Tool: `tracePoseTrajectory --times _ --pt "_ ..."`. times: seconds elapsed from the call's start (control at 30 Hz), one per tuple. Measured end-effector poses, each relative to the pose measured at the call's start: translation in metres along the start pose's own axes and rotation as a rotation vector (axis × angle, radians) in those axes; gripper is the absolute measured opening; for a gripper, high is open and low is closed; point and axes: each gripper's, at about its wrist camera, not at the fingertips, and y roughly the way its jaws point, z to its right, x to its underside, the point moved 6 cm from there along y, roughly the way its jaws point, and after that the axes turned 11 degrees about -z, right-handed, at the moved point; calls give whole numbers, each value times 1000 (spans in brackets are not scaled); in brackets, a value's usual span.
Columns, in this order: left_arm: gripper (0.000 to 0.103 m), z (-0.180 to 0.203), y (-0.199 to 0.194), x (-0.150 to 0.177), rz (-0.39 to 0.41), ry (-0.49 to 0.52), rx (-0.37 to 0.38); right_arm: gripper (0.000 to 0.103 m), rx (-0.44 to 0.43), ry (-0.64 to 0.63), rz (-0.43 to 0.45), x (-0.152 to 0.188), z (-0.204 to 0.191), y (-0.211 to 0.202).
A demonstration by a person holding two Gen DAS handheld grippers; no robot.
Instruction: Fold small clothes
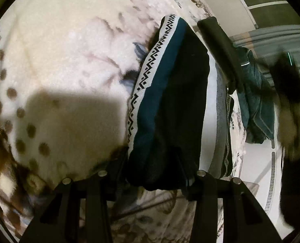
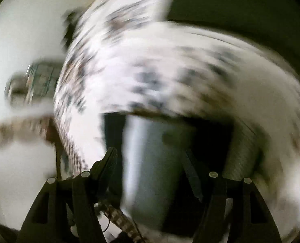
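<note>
A folded dark garment [image 1: 170, 105], black and teal with a white zigzag band, lies lengthwise on the bed. Its near end sits between the fingers of my left gripper [image 1: 154, 166], which is shut on it. Beneath its right side show white and grey folded layers [image 1: 218, 129]. One black finger [image 1: 218, 48] of my right gripper reaches in at the garment's far right; the other is a blur further right, with a hand behind. The right wrist view is smeared by motion. There my right gripper [image 2: 150, 162] stands open over a blurred dark and grey cloth [image 2: 150, 182], its pads apart from it.
A cream fleece blanket [image 1: 68, 60] with brown dots and floral print covers the bed. A teal quilted garment [image 1: 257, 109] hangs past the bed's right edge. White floor [image 1: 255, 162] lies beyond it. Blurred furniture [image 2: 38, 81] stands left of the bed.
</note>
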Motion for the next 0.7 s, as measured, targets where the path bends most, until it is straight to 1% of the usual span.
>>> tracePoseTrajectory --times 0.07,0.1,0.13,0.17,0.2,0.23,0.27,0.3,0.33,0.37,0.4,0.43,0.53,0.57,0.6,0.63,0.67,0.7 --pt "40 1 0 1 6 7 -5 68 41 -113 -76 -34 -32 33" --pt "38 4 1 1 8 13 -5 68 57 -184 -141 -50 -51 62" --pt "37 4 1 2 11 19 -7 67 83 -228 -190 -61 -63 84" --pt "32 5 1 2 16 27 -10 67 97 -254 -231 -67 -70 99" --pt "28 10 3 2 18 34 -10 66 101 -291 -331 -67 -79 124" --pt "24 10 4 2 21 41 -14 53 131 -304 -413 -66 -82 142" --pt "20 11 4 4 27 50 -19 24 182 -322 -429 -67 -83 150" --pt "18 12 5 3 32 55 -17 20 220 -334 -416 -69 -80 153" --pt "18 13 5 5 42 59 -15 17 233 -291 -405 -75 -74 155" --pt "17 13 5 6 48 56 -9 15 212 -243 -399 -77 -70 153" --pt "17 12 6 7 54 50 -1 14 172 -163 -383 -82 -61 151" --pt "17 11 5 7 60 43 4 14 160 -124 -361 -86 -56 150" --pt "17 9 7 9 39 5 26 16 118 -98 -374 -82 -51 158" --pt "20 7 4 7 26 -22 45 20 105 -89 -371 -80 -50 158" --pt "22 6 1 4 11 -49 58 24 60 -73 -375 -75 -49 152" --pt "24 3 -2 2 -1 -68 57 42 29 -64 -374 -75 -48 143" --pt "25 3 -8 -2 -6 -80 52 59 0 -49 -343 -69 -43 126" --pt "33 4 -14 -6 1 -75 44 66 -19 -37 -308 -66 -38 113"
